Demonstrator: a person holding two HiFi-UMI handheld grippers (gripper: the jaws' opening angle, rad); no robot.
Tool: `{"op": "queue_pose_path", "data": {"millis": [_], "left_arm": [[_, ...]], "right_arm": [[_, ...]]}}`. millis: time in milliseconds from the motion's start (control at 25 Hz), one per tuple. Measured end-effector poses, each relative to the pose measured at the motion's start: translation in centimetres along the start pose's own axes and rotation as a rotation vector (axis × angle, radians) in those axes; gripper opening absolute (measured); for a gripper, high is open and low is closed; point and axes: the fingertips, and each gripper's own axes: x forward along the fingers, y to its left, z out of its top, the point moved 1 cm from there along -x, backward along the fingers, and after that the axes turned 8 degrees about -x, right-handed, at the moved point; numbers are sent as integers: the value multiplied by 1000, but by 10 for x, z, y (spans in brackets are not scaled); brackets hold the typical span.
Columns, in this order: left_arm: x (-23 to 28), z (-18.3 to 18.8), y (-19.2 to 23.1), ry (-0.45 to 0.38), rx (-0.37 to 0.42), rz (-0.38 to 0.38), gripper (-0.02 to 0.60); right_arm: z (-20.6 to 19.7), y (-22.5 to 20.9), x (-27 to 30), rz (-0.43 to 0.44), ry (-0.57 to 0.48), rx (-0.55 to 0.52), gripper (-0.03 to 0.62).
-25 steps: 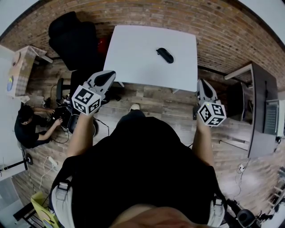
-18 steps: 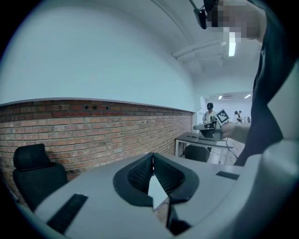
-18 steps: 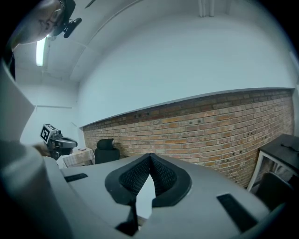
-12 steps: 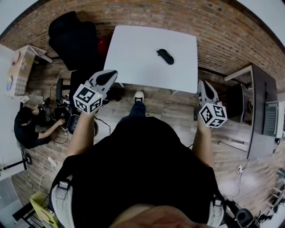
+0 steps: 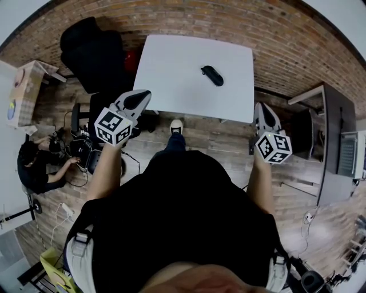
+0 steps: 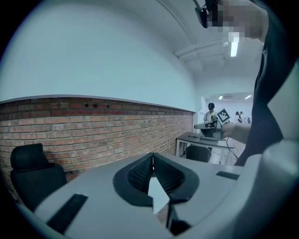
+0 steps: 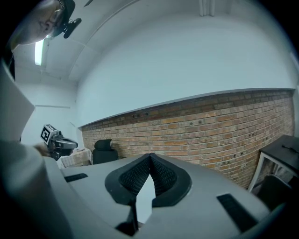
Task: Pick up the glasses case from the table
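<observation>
A black oblong glasses case (image 5: 212, 75) lies on the white table (image 5: 171, 80), right of its middle toward the far side. In the head view my left gripper (image 5: 140, 97) is held off the table's near left edge, its jaws shut and empty. My right gripper (image 5: 261, 110) hangs beyond the table's near right corner, also shut with nothing in it. Both gripper views look along closed jaws toward the brick wall; the left gripper (image 6: 152, 158) and the right gripper (image 7: 150, 158) show tips touching. The case does not appear in either gripper view.
A black office chair (image 5: 91, 48) stands left of the table against the brick wall (image 5: 189, 17). A dark desk (image 5: 337, 137) stands at the right. A person (image 5: 31, 163) crouches on the wooden floor at the left among cables. My foot (image 5: 176, 125) is near the table's front edge.
My foot has stepped forward toward the table's near edge. The left gripper has shifted slightly; the right one has held still. The crouching person at the left has moved their arms.
</observation>
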Motion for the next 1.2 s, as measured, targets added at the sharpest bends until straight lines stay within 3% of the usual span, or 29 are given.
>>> {"op": "queue_pose_path", "data": {"millis": [1200], "left_arm": [[52, 16, 53, 6, 2, -38, 11]], "right_arm": [[10, -19, 58, -30, 27, 2, 12]]}}
